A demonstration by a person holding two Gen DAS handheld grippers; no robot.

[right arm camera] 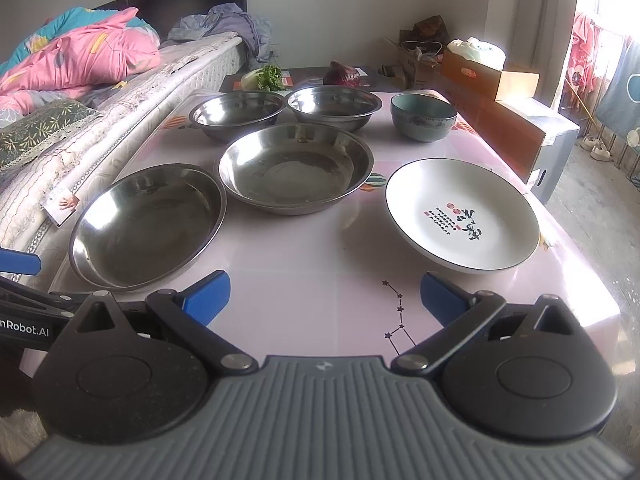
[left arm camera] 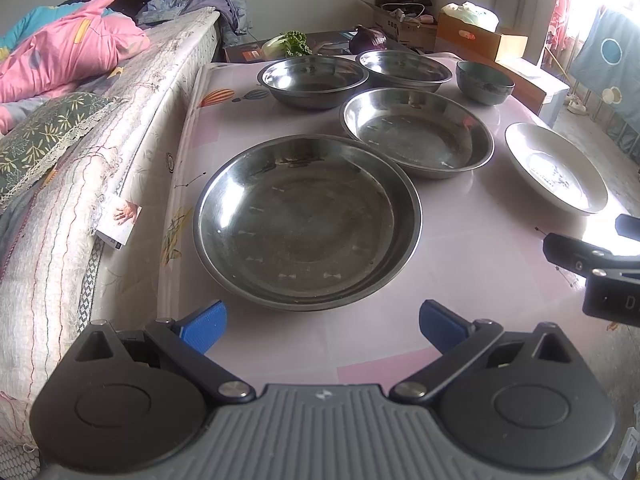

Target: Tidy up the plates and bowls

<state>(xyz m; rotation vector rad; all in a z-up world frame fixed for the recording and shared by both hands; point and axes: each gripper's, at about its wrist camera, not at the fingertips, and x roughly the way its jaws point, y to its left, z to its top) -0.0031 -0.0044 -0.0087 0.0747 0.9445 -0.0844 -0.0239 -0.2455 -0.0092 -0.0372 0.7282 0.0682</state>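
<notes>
Six dishes sit on the pale pink surface (right arm camera: 320, 272), none stacked. Nearest on the left is a large steel plate (left arm camera: 306, 222), wide and shallow with a dull, scuffed floor; just behind it to the right lies a second steel plate (left arm camera: 418, 132) of the same kind, slightly smaller, the two rims close but apart. At the far end stand two deeper steel bowls (right arm camera: 237, 115) (right arm camera: 334, 107) side by side, almost touching, and to their right a dark green ceramic bowl (right arm camera: 423, 117) stands alone. On the right side a white ceramic plate (right arm camera: 462, 216) with a dark rim and red and black lettering in its centre lies well apart from the steel pieces. The left edge of the surface runs along a bed (left arm camera: 80, 152) with a pink quilt (left arm camera: 68, 52); the large steel plate lies near that edge, and the white plate near the right edge, beyond which is bare floor. A broad open strip of surface runs across the front and up between the white plate and the steel plates. Vegetables (right arm camera: 268, 77) and cardboard boxes (right arm camera: 492, 76) lie past the far end. The left gripper (left arm camera: 322, 326) hovers just before the large steel plate, blue pads spread wide, holding nothing. The right gripper (right arm camera: 325, 298) hangs over the open front strip, equally wide and empty, touching nothing.
</notes>
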